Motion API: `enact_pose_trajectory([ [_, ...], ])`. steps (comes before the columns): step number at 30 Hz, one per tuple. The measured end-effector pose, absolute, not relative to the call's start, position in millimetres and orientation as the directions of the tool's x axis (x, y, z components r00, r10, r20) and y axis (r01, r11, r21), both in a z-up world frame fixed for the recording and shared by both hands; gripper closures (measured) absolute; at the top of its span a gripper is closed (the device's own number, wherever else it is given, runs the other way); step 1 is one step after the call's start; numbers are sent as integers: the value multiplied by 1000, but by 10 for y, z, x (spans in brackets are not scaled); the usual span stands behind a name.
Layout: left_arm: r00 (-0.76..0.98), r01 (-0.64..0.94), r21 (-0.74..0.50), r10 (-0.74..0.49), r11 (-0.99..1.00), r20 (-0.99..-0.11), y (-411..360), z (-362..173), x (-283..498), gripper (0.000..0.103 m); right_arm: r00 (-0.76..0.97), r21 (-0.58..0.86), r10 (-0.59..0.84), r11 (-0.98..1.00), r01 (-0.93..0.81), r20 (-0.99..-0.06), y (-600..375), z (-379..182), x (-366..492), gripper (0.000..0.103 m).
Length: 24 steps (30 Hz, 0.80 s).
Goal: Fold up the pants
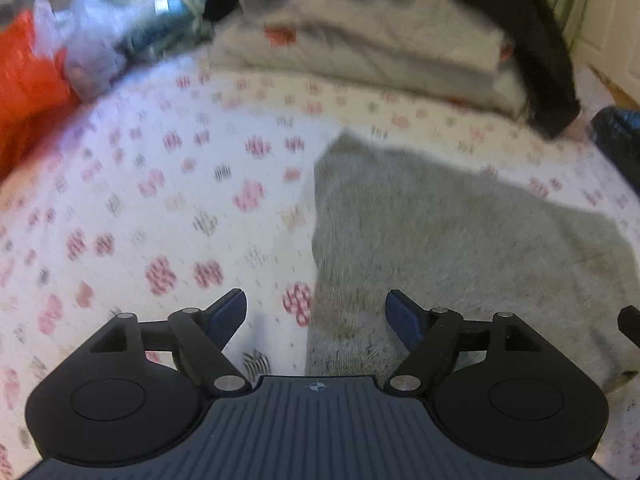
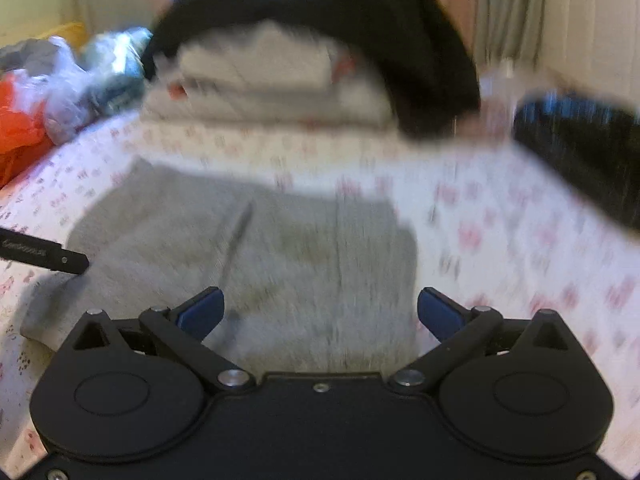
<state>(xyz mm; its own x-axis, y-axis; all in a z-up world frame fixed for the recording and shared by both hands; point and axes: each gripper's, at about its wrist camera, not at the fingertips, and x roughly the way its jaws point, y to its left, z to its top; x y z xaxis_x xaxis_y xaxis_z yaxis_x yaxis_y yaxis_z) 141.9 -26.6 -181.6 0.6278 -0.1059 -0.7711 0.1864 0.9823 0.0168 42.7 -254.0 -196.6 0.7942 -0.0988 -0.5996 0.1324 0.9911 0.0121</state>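
Grey pants [image 1: 448, 232] lie flat on a white bedsheet with pink and grey flower prints [image 1: 160, 184]. They also show in the right wrist view [image 2: 260, 248], with a dark crease running down them. My left gripper [image 1: 316, 312] is open and empty, above the left edge of the pants. My right gripper [image 2: 320, 308] is open and empty, above the near part of the pants. A black part of the left gripper [image 2: 44, 254] pokes in at the left of the right wrist view. Both views are blurred.
A stack of folded pale cloth [image 1: 360, 48] with a black garment [image 1: 540, 40] draped over it lies at the back of the bed. Orange and clear plastic bags [image 1: 48, 52] sit at the back left. A dark object [image 2: 584, 148] lies at the right.
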Motion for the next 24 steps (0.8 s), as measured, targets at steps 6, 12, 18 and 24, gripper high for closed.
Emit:
enact_pose_trajectory([
  [6,697,187,79,-76,979,-713,-327,-1410,1045,25,851,-124,-156,986,108,-502,-2252,-1674,123,1],
  [12,675,175,108,-39,979,-736,-389,-1372,732,25,810,-60,-174,984,170,-559,-2201,-1533,-59,1],
  [18,669,168,92,-45,981,-742,-376,-1206,546,25,776,-29,-183,978,207,-604,-2176,-1302,-187,1],
  [24,683,185,38,-101,982,-723,-317,-839,304,25,774,-42,-208,973,229,-598,-2138,-929,-370,1],
])
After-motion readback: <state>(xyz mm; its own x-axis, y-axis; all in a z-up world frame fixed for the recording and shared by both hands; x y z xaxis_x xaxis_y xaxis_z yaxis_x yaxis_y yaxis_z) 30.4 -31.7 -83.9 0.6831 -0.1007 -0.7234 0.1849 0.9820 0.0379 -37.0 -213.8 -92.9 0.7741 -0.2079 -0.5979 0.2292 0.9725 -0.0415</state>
